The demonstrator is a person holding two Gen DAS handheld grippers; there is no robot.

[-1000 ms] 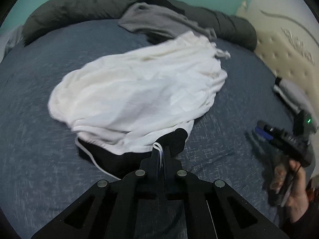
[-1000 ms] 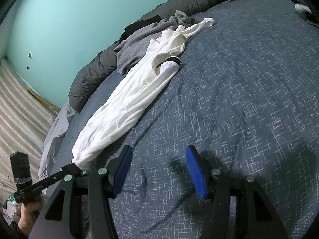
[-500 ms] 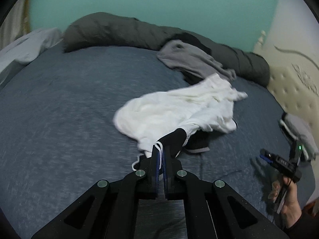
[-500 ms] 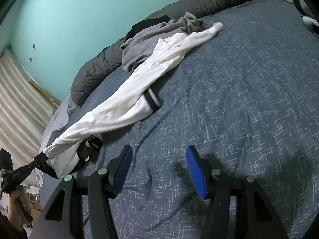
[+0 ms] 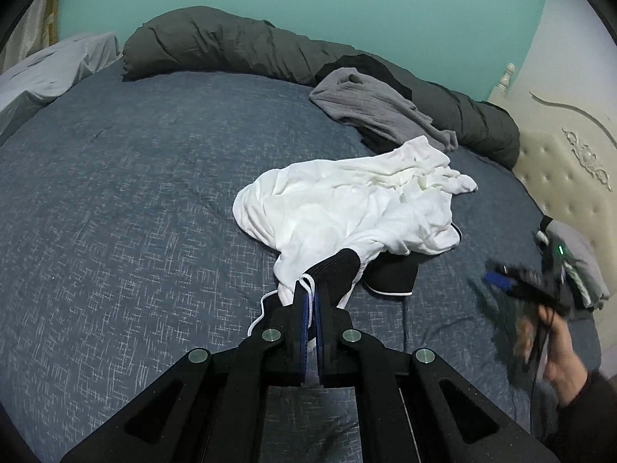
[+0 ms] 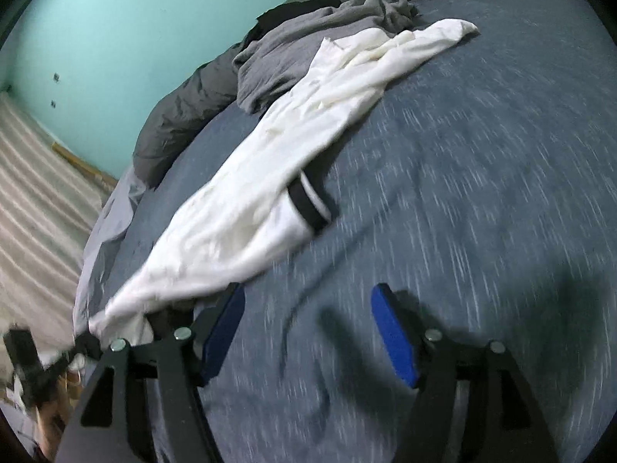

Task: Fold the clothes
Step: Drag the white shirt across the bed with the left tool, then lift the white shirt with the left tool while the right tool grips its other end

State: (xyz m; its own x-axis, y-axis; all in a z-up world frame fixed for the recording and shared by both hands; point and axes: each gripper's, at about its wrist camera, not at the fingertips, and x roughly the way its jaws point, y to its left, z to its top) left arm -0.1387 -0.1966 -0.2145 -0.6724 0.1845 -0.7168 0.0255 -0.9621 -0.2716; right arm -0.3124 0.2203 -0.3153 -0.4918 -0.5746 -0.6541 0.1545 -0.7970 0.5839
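L gripper [image 5: 310, 301] is clamped tight on the white garment [image 5: 347, 208], pinching a white drawstring loop [image 5: 307, 282] and the black ribbed band [image 5: 335, 270] right at its fingertips. From that grip the fabric runs straight ahead of the L gripper and bunches into a crumpled heap on the dark blue bedspread [image 5: 135, 200], w/ another black-trimmed edge [image 5: 389, 277] lying flat just to the R of the tips. A thin white cord [image 5: 259, 310] trails down beside the L finger.

R gripper [image 6: 308, 332] hangs over bare bedspread w/ its blue pads [image 6: 393, 335] spread wide apart, nothing between them. The garment is to its front-L: one end pulled up near the L pad, the rest stretched diagonally away, w/ a black-and-white cuff [image 6: 308, 204] midway along. This view is motion-blurred. From the L wrist view the R gripper shows blurred off to the R, held by a hand [image 5: 559, 355] in a dark sleeve.

Beyond the white garment, touching its far end, lies a gray garment [image 5: 370, 108] w/ something black under it. Behind that a dark gray rolled duvet [image 5: 231, 50] lines the teal wall [image 5: 308, 0]. Far R of the L gripper: cream tufted headboard [image 5: 559, 169]. Far L: pale gray sheet [image 5: 50, 65].
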